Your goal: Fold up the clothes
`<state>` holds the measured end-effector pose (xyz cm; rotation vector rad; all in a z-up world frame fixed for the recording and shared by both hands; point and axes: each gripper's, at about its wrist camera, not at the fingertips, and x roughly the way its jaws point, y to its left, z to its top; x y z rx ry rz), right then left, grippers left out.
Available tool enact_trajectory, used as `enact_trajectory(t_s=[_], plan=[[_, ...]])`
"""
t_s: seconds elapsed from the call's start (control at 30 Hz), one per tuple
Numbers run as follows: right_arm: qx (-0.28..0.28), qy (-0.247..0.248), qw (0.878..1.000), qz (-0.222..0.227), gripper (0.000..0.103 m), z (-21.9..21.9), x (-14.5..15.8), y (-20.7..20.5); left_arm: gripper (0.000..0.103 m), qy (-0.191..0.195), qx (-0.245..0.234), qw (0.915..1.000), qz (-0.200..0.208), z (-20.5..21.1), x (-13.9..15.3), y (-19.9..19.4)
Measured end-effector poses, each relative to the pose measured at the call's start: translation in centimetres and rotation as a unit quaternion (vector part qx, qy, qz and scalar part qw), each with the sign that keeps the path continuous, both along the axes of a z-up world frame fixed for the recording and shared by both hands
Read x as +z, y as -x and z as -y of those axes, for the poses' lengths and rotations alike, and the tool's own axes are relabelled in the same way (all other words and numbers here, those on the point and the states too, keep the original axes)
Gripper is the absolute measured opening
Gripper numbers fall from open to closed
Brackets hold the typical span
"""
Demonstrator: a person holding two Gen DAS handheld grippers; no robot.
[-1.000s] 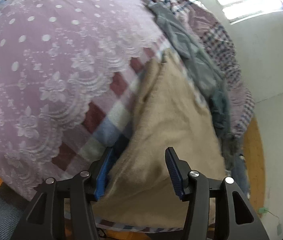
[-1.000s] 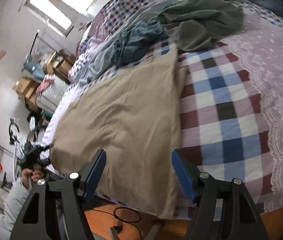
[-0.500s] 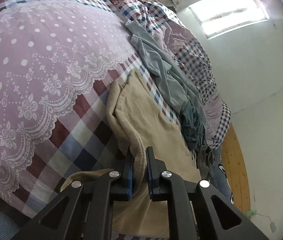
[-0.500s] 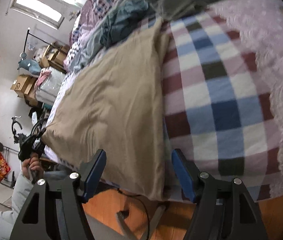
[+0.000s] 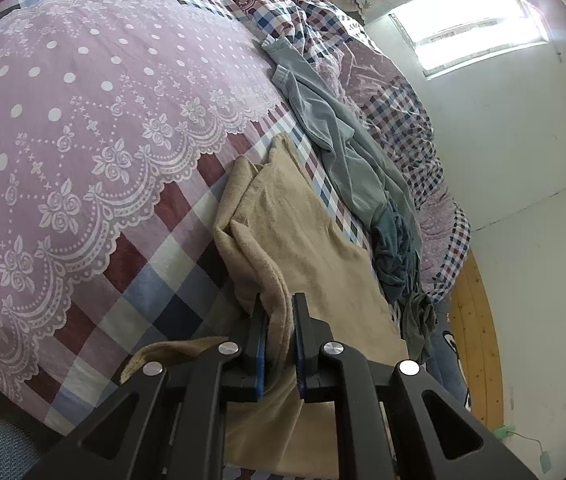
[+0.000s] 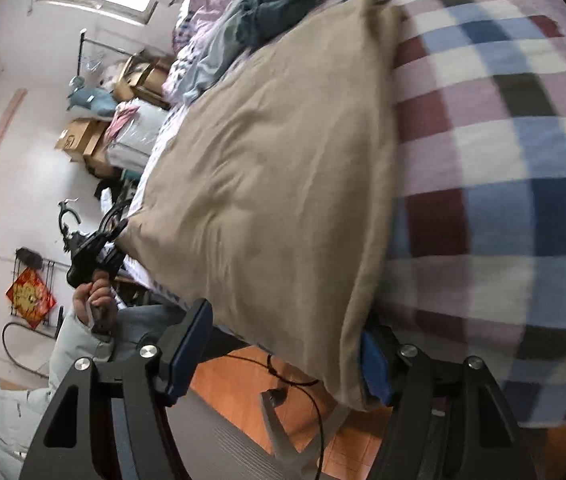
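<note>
A tan garment (image 5: 303, 248) lies spread on the checked bed cover (image 5: 131, 304), its near part hanging over the bed's edge. My left gripper (image 5: 281, 344) is shut on a bunched fold of its near corner, and the cloth is pulled up between the blue pads. In the right wrist view the same tan garment (image 6: 275, 168) fills the middle. My right gripper (image 6: 283, 354) is open, its fingers on either side of the garment's hanging corner. The left gripper (image 6: 91, 252) shows there too, held in a hand at the garment's far corner.
A grey-green garment (image 5: 343, 160) and a dark teal one (image 5: 397, 248) lie crumpled beyond the tan one. A pink lace-printed cover (image 5: 83, 120) fills the left of the bed. Cardboard boxes (image 6: 83, 140) and a bicycle stand by the wall. Orange floor (image 6: 243, 384) and a cable lie below.
My left gripper closed on the tan garment's corner and lifted a fold of it. My right gripper moved down to the garment's other hanging corner and stayed open.
</note>
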<state>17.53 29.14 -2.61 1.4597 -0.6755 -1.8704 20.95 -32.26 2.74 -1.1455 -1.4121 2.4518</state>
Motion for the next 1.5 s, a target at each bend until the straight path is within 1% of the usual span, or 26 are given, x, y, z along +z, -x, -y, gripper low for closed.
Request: enact_trajectory(t_s=[0.13, 0.17, 0.23, 0.3, 0.33, 0.37, 0.4, 0.53, 0.6, 0.67, 0.7, 0.73, 0.8, 0.9, 1.07, 1.13, 1.17, 1.2, 1.23, 1.3, 1.4, 1.5], plan=[[-0.006, -0.001, 1.0, 0.004, 0.072, 0.3, -0.4, 0.4, 0.01, -0.002, -0.002, 1.0, -0.001, 0.0, 0.0, -0.1], [-0.006, -0.005, 1.0, 0.004, 0.069, 0.5, -0.5, 0.5, 0.01, -0.003, -0.003, 1.0, -0.002, 0.0, 0.0, -0.1], [-0.008, -0.026, 1.0, 0.001, 0.06, 0.9, -0.4, 0.6, 0.01, -0.003, -0.004, 1.0, -0.002, -0.1, 0.0, 0.0], [-0.01, -0.046, 0.999, -0.003, 0.045, 1.2, -0.3, 0.6, 0.01, -0.003, -0.004, 1.0, -0.001, -0.1, 0.0, 0.1], [-0.012, -0.048, 0.999, -0.004, 0.04, 1.2, -0.2, 0.6, 0.01, -0.002, -0.004, 1.0, -0.001, -0.1, 0.0, 0.1], [-0.013, -0.05, 0.999, -0.006, 0.029, 1.2, -0.2, 0.5, 0.01, -0.002, -0.005, 1.0, -0.001, -0.1, 0.0, 0.1], [-0.014, -0.051, 0.999, -0.007, 0.025, 1.2, -0.2, 0.5, 0.01, -0.001, -0.006, 1.0, -0.001, -0.1, 0.0, 0.1], [-0.019, -0.059, 0.998, -0.014, 0.024, 1.3, -0.1, 0.3, 0.01, 0.0, -0.01, 1.0, -0.001, -0.2, -0.1, 0.2], [-0.021, -0.063, 0.998, -0.017, 0.026, 1.3, 0.0, 0.2, 0.01, 0.002, -0.009, 1.0, 0.001, -0.2, -0.1, 0.2], [-0.038, -0.049, 0.998, -0.016, 0.027, 0.4, 0.1, 0.3, 0.01, 0.002, -0.007, 1.0, 0.005, -0.1, -0.2, 0.1], [-0.048, -0.036, 0.998, -0.014, 0.028, -0.2, 0.1, 0.4, 0.01, 0.002, -0.006, 1.0, 0.005, -0.1, -0.2, 0.1], [-0.058, -0.023, 0.998, -0.011, 0.032, -0.7, 0.1, 0.5, 0.01, 0.001, -0.006, 1.0, 0.006, -0.1, -0.2, 0.0], [-0.058, -0.011, 0.998, -0.008, 0.045, -0.6, 0.0, 0.7, 0.01, 0.004, -0.007, 1.0, 0.005, -0.2, -0.1, 0.1], [-0.045, -0.017, 0.999, -0.008, 0.048, 0.2, -0.1, 1.0, 0.01, 0.006, -0.01, 0.9999, 0.006, -0.4, -0.1, 0.2], [-0.031, -0.042, 0.998, -0.019, 0.048, 1.1, 0.3, 0.8, 0.01, 0.008, -0.016, 0.9998, 0.008, -0.5, -0.2, 0.3], [-0.028, -0.06, 0.997, -0.026, 0.043, 1.5, 0.6, 0.6, 0.01, 0.007, -0.018, 0.9998, 0.008, -0.5, -0.3, 0.3], [-0.028, -0.073, 0.996, -0.032, 0.03, 1.8, 0.8, 0.5, 0.01, 0.006, -0.019, 0.9998, 0.007, -0.5, -0.2, 0.3], [-0.03, -0.085, 0.995, -0.039, 0.012, 2.1, 1.0, 0.3, 0.01, 0.006, -0.019, 0.9998, 0.005, -0.5, -0.2, 0.4], [-0.033, -0.091, 0.994, -0.048, 0.011, 2.2, 1.3, 0.2, 0.01, 0.003, -0.02, 0.9998, 0.001, -0.5, -0.2, 0.3], [-0.039, -0.086, 0.993, -0.07, 0.009, 2.4, 2.3, -0.3, 0.01, -0.003, -0.024, 0.9997, -0.007, -0.6, 0.1, 0.3], [-0.055, -0.059, 0.991, -0.102, 0.008, 1.9, 4.2, -1.2, 0.009, -0.017, -0.029, 0.9992, -0.023, -0.6, 0.5, 0.2], [-0.089, -0.017, 0.986, -0.138, 0.008, 0.8, 6.5, -2.7, 0.009, -0.032, -0.031, 0.9982, -0.04, -0.5, 1.0, -0.2]])
